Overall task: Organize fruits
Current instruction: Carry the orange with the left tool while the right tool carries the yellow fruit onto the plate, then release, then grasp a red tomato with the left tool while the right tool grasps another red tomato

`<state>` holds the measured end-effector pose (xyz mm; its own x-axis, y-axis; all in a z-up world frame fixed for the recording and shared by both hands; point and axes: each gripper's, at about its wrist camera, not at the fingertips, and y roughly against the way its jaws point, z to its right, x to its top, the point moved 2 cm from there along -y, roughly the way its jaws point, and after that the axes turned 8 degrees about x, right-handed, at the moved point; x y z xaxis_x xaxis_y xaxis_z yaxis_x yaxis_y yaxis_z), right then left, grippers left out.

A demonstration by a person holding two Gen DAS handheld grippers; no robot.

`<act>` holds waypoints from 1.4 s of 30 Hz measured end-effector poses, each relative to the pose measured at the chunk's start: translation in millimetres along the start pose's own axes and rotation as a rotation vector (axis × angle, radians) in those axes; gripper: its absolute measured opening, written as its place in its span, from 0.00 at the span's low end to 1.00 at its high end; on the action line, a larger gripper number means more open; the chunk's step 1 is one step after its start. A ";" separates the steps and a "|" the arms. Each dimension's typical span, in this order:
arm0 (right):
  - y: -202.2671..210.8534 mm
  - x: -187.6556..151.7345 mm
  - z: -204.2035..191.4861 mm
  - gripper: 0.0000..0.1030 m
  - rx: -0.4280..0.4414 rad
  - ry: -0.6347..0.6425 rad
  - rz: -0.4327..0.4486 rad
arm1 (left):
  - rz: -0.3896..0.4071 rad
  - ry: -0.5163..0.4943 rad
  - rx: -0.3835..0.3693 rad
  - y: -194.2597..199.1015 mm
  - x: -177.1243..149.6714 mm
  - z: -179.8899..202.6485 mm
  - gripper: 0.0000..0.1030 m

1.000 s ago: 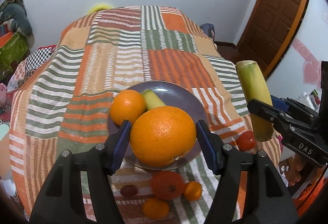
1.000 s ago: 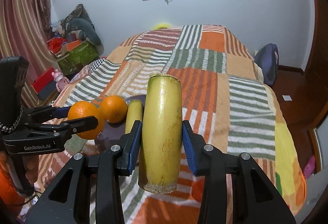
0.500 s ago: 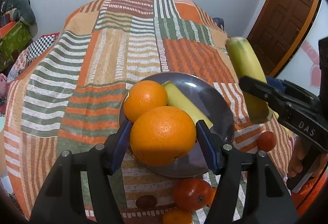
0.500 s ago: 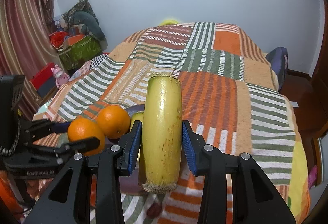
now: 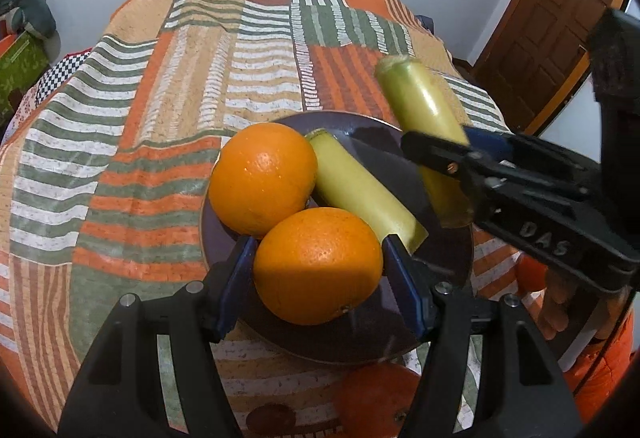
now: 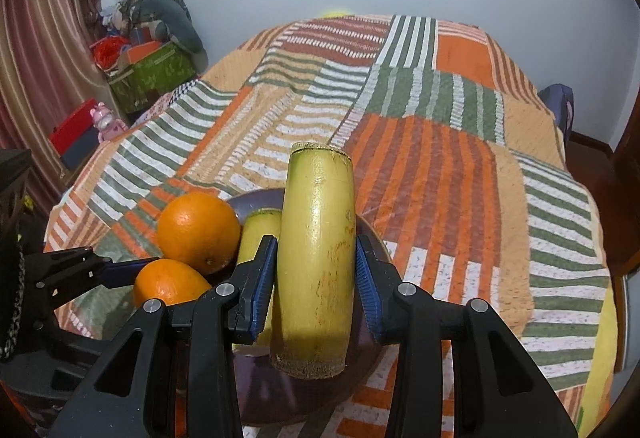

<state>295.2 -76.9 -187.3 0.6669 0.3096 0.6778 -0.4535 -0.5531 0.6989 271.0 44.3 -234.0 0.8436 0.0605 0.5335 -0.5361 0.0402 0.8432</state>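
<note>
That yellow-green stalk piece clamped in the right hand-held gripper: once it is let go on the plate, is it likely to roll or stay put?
The stalk piece is a smooth cylinder, so laid on its side it may roll. The plate looks dished, which should stop it. It would likely settle against the other stalk. It looks stiff, unbent in the right hand-held gripper.

My left gripper (image 5: 318,264): black plastic arms, blue ribbed pads, silver screws | my right gripper (image 6: 316,274): same black frame, blue pads, "DAS" embossed on its side | orange sleeve (image 5: 600,374) below the right handle
</note>
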 end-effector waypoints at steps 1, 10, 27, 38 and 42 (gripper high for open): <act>-3.3 -0.7 1.5 0.35 0.001 -0.003 -0.009 | 0.001 -0.002 0.000 -0.3 0.6 0.3 0.62; -23.6 -5.4 8.1 0.35 0.010 -0.023 -0.074 | 0.007 0.002 -0.006 -3.4 4.8 0.7 0.63; -15.7 -5.4 3.6 0.33 0.004 -0.017 -0.086 | 0.020 0.019 0.007 9.6 5.5 -4.4 0.63; 51.7 -1.4 -16.1 0.38 -0.033 0.036 0.025 | 0.117 0.028 0.037 67.7 3.6 -10.7 0.63; 80.2 -9.2 -20.3 0.42 -0.055 0.046 0.067 | 0.135 0.020 0.047 84.8 -2.8 -10.2 0.63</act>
<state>240.7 -108.4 -132.9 0.6064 0.3095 0.7325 -0.5289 -0.5309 0.6621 222.9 57.7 -164.7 0.7631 0.0820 0.6411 -0.6421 -0.0165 0.7664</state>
